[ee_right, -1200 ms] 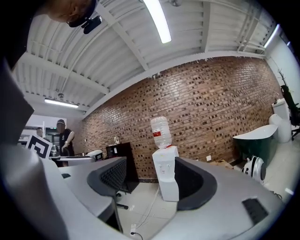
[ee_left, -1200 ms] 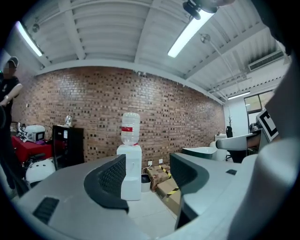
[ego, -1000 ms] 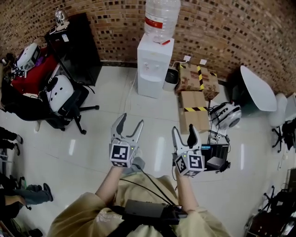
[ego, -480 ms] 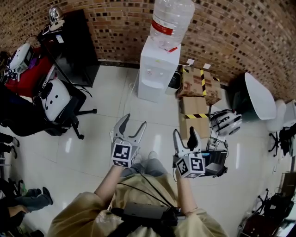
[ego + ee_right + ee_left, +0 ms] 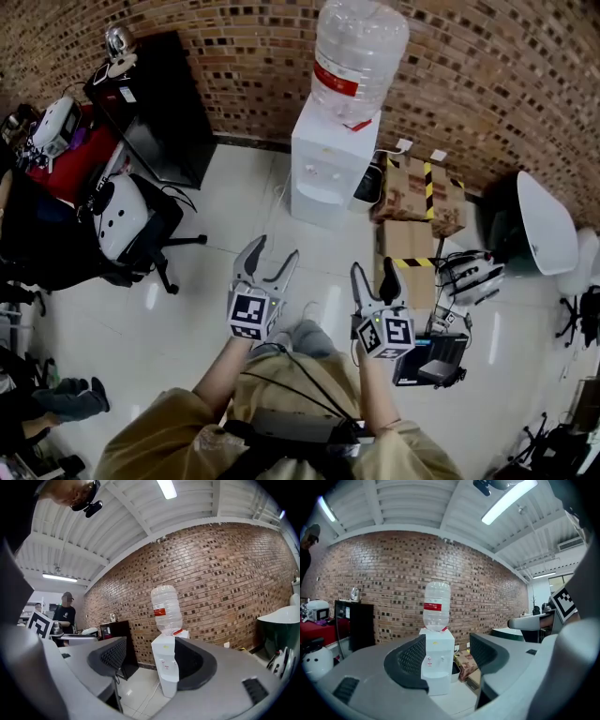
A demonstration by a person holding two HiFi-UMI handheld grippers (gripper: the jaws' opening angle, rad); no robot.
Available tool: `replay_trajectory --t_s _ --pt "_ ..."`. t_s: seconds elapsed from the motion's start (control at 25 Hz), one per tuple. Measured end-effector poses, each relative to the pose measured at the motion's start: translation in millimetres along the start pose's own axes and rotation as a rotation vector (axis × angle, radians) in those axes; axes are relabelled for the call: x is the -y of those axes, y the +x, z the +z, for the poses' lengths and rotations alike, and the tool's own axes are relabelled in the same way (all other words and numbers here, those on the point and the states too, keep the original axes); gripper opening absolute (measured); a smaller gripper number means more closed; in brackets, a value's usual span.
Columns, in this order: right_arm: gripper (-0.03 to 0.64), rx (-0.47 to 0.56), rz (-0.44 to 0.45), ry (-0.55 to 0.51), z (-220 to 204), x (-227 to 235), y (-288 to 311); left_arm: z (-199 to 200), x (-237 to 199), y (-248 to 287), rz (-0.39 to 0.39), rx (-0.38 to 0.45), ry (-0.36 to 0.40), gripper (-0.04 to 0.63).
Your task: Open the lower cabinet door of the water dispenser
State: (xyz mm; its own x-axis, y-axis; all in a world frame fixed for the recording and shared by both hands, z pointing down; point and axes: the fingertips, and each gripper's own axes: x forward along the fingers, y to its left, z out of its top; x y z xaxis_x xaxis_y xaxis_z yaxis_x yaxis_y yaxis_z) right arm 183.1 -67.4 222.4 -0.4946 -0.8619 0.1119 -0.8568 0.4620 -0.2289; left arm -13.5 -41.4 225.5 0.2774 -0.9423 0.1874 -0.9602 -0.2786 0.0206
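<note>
Left gripper [image 5: 274, 248], right gripper [image 5: 372, 267] both spread, empty; water dispenser [image 5: 330, 171] well ahead, untouched.

One water dispenser [image 5: 330, 161], one bottle [image 5: 361, 56], two boxes [image 5: 419, 190] [image 5: 407, 242], two tools: left tool [image 5: 274, 248], right tool [image 5: 373, 265]

The dispenser [image 5: 330, 164] has grown in the head view and slid from top centre toward the upper right. Its bottle [image 5: 361, 56] now looms larger, and less of it is cut off by the top edge. The boxes [image 5: 417, 192] beside it have drifted right and down, and so has the white table [image 5: 546, 220] at the far right. The black device [image 5: 433, 358] on the floor has dropped toward the lower right. The chair [image 5: 131, 220] at left sits lower. A leg [image 5: 309, 337] now shows at bottom centre, right of where a foot showed.
</note>
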Motion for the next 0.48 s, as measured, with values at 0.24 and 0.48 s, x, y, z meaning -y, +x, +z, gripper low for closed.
replay_trajectory --t_s 0.24,0.48 --pt "0.345 -0.019 0.044 0.014 -6 43 53 8 -2 59 0.017 0.006 -0.004 0.279" --pt "0.345 -0.067 0.067 0.011 -28 65 91 -12 -18 99 0.038 -0.034 -0.013 0.279"
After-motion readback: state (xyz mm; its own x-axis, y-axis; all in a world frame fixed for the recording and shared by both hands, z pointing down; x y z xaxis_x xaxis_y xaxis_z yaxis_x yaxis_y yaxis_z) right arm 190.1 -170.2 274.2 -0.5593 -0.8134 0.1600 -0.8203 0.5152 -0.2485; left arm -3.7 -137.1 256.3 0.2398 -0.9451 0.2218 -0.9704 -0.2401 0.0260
